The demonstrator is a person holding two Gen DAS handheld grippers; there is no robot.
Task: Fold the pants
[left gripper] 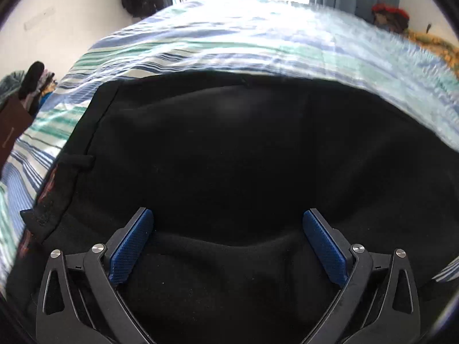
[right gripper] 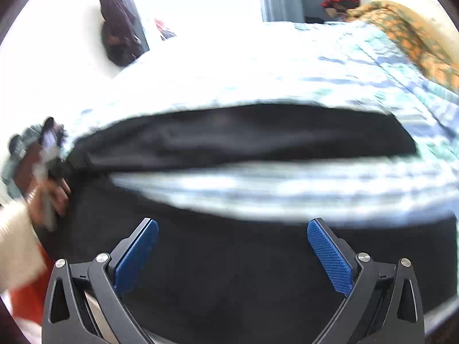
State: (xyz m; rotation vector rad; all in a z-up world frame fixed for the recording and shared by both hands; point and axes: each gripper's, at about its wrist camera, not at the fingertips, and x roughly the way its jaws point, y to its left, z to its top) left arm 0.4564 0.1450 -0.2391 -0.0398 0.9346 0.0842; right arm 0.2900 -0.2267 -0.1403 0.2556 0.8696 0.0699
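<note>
The bed [left gripper: 200, 46], covered by a striped sheet in blue, green and white, carries everything here; its far edge runs toward a bright window with curtains.

The pants [left gripper: 229, 157], black, lie on the sheet toward the bed's near edge and fill most of the left wrist view. In the right wrist view they appear as two dark bands running side to side with a strip of sheet between them; whether those are the two legs or one folded run cannot be told through the blur. Their long axis appears to run along the near edge of the bed, left to right. A seam and a patterned inner band at the left of the left wrist view suggest the waist end points left, though this is a judgement.

Your left gripper [left gripper: 228, 246] hovers over the cloth with jaws wide, holding nothing. Your right gripper [right gripper: 232, 255] likewise has jaws wide and empty above the nearer band. A hand and a pale sleeve [right gripper: 17, 238] show at the left of the right wrist view.

The step in hand looks like approach before a grasp. Your next move calls for lowering both jaws onto one edge of the cloth and closing on it evenly.
</note>
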